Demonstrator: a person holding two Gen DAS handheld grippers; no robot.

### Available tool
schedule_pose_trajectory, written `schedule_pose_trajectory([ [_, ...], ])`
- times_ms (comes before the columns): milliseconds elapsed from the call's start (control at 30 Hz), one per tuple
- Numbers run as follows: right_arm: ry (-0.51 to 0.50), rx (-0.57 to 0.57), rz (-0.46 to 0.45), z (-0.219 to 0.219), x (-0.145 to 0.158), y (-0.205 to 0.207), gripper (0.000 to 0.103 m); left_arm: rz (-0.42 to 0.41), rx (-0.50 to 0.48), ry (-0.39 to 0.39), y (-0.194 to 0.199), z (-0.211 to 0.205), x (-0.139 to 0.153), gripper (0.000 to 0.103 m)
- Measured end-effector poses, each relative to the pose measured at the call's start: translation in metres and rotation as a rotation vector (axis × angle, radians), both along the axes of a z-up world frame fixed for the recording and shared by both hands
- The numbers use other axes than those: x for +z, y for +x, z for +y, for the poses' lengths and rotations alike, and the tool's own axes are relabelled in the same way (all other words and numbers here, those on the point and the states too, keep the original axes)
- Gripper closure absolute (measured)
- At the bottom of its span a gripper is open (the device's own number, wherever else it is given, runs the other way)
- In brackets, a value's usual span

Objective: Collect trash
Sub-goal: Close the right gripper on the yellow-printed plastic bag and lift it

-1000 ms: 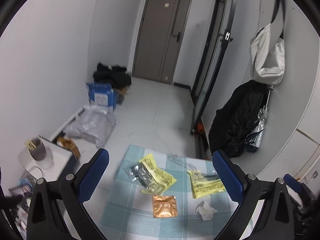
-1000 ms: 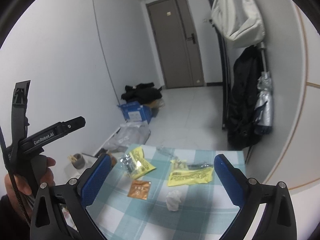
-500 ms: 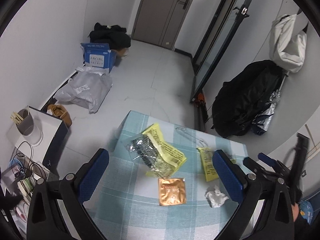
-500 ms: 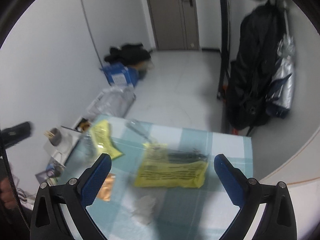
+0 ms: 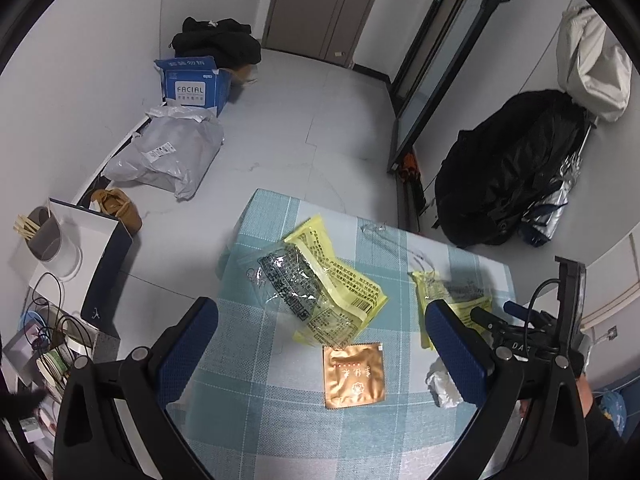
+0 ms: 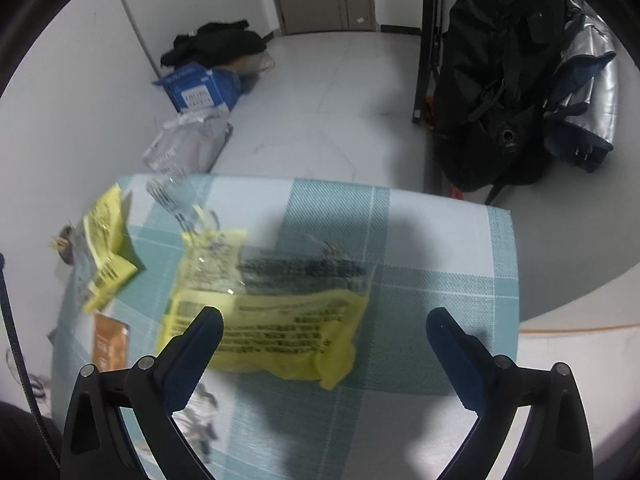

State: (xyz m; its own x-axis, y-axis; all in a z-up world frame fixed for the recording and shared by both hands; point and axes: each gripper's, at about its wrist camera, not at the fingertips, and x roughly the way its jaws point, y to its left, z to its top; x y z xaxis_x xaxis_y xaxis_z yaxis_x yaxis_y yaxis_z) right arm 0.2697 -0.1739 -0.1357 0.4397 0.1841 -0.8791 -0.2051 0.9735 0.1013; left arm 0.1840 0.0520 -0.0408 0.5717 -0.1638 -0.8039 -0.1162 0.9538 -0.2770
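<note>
Both jaws spread wide and empty, the right gripper (image 6: 324,320) hovers with the yellow printed wrapper (image 6: 264,320) between them, seemingly lined up to pinch it.

White walls, pale tiled floor (image 5: 304,120). Grey-brown door (image 5: 320,4) at the far end, dark-framed glass panel (image 5: 436,64) beside it. Along the left wall: blue cardboard box (image 5: 192,84), grey plastic mailer bag (image 5: 168,156), heap of dark clothes (image 5: 216,42). On the right: black coat (image 5: 508,168), white bag (image 5: 592,64) above. Checked teal cloth over the bench (image 5: 260,408).
</note>
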Motion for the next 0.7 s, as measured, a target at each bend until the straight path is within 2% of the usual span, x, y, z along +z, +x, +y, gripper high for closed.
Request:
schedule_pose_trajectory([
  [200, 0.013, -0.019, 0.049, -0.004, -0.009, 0.003, 0.014, 0.013, 0.013, 0.014, 0.0, 0.001, -0.003, 0.002],
  [367, -0.027, -0.003, 0.031, 0.002, -0.008, 0.0, 0.021, 0.039, 0.016, 0.013, 0.0, 0.003, -0.01, 0.002],
  [467, -0.033, -0.008, 0.024, 0.002, -0.006, -0.001, 0.035, 0.044, 0.017, 0.01, -0.002, 0.003, -0.011, 0.002],
  [633, -0.066, -0.026, 0.011, 0.002, -0.005, -0.001, 0.063, 0.054, -0.01, -0.007, -0.002, 0.001, -0.011, 0.002],
  [700, -0.09, -0.037, 0.002, 0.002, -0.005, -0.002, 0.071, 0.056, -0.014, -0.008, -0.002, -0.001, -0.011, 0.002],
])
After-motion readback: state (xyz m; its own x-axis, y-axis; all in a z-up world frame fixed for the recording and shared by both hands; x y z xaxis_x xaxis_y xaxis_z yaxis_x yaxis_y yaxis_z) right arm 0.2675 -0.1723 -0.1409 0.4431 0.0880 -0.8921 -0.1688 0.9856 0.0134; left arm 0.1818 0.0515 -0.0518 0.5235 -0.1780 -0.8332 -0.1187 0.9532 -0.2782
